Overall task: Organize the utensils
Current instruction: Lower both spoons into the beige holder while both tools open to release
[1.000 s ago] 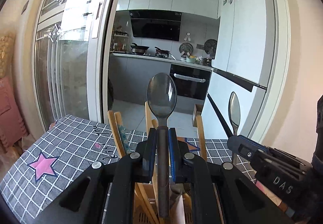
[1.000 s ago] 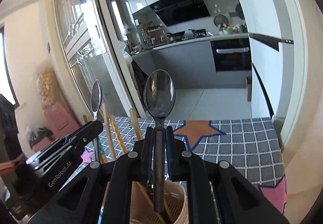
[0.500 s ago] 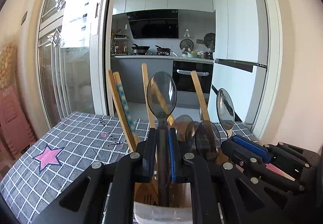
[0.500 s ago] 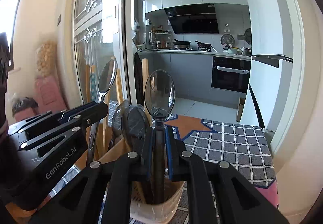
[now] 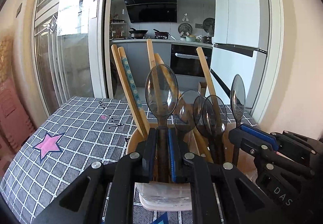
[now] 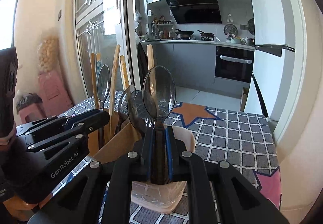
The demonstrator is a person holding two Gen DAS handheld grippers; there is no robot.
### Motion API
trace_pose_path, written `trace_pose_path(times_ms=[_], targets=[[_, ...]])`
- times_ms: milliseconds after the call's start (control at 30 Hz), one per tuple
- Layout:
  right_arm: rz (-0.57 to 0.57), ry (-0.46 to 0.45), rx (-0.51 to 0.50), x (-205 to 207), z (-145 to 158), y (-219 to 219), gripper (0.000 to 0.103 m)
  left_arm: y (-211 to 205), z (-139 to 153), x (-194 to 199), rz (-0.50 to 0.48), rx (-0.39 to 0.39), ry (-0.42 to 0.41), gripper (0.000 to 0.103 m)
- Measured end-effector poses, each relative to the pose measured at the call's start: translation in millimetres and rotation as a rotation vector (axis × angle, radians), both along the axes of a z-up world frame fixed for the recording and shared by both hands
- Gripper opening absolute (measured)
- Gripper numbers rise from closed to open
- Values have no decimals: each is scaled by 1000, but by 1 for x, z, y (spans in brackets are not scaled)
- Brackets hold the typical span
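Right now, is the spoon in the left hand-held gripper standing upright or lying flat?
Upright: the spoon stands bowl-up, its handle clamped in the left hand-held gripper over the holder.

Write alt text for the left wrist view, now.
The left tongs grip a clear dark spoon upright by its handle over a beige holder of wooden chopsticks and more spoons. The right tongs hold a second spoon beside it, above a grey checked tablecloth.

"GenRobot.AI" on left hand-held gripper (image 6: 97,117)

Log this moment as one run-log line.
left gripper: shut on spoon | right gripper: shut on spoon | both over holder
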State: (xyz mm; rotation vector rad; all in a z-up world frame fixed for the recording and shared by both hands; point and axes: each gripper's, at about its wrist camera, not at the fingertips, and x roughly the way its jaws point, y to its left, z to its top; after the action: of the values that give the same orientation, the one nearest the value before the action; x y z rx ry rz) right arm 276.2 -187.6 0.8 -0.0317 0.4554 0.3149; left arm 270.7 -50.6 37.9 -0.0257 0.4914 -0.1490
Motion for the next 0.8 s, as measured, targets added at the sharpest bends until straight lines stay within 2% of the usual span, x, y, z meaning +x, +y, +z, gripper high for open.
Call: trace_pose_path(times_ms=[67, 133, 200, 633, 800], targets=[[7, 13, -2, 0, 1, 0, 15, 1, 0, 0, -9, -8, 15, 42], [4, 24, -5, 1, 2, -1, 26, 1, 1, 0, -8, -9, 18, 42], [-5, 29, 6, 0, 4, -4, 32, 0, 1, 0, -10, -11, 22, 42], [-40, 73, 84, -12, 16, -29, 37, 4, 4, 2, -9, -36, 65, 42], [-46, 77, 101, -16, 19, -34, 38, 5, 8, -1, 11, -28, 49, 42]])
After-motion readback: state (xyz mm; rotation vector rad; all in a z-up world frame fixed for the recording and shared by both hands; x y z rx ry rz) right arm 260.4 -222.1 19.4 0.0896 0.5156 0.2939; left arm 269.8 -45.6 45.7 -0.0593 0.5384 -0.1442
